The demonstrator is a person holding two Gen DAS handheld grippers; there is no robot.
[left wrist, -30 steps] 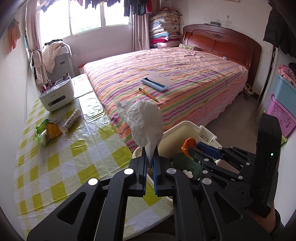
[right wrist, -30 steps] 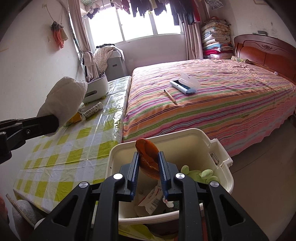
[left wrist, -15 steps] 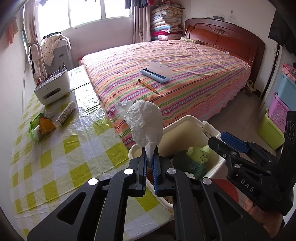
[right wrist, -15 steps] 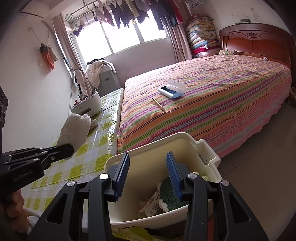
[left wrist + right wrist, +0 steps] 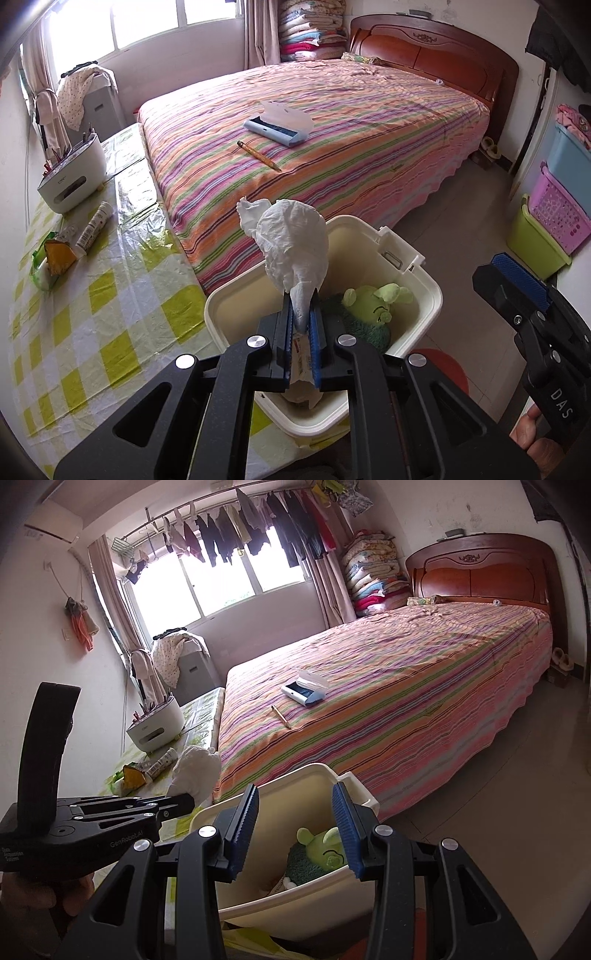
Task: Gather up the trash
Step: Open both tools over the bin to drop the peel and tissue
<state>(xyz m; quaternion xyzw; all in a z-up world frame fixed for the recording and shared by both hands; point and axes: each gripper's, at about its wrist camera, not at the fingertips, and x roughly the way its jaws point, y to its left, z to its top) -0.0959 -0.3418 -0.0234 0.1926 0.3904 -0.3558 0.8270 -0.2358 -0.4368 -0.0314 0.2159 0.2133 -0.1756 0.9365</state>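
Left wrist view, left gripper: jaws are opening, yet the blue pads still pinch the lower tail of a crumpled white tissue.
Left wrist view, tissue: stands up from the fingertips, directly over the near part of the cream bin.
Left wrist view, bin: open-topped, at the corner of the table, between the table and the bed; a green plush toy lies inside, and a printed paper wrapper shows below the pads.
Left wrist view, table: covered by a yellow-and-white checked cloth; a white tube and an orange-and-green packet lie near each other at its far left, with a white desk organizer behind them.
Left wrist view, bed: striped cover, with a pencil and a blue case lying on it, well apart from the bin.
Left wrist view, right gripper: at the right edge, to the right of the bin; only one blue pad shows, so its spread cannot be told here.

Right wrist view, right gripper: fingers spread apart with nothing between them, above the bin's near rim.
Right wrist view, plush toy: seen through the gap, down in the bin.
Right wrist view, left gripper: reaches in from the left, held by a hand; the tissue bulges from its tip, beside the bin's left rim.
Right wrist view, table items: tube and packet lie behind the tissue, the organizer further back.
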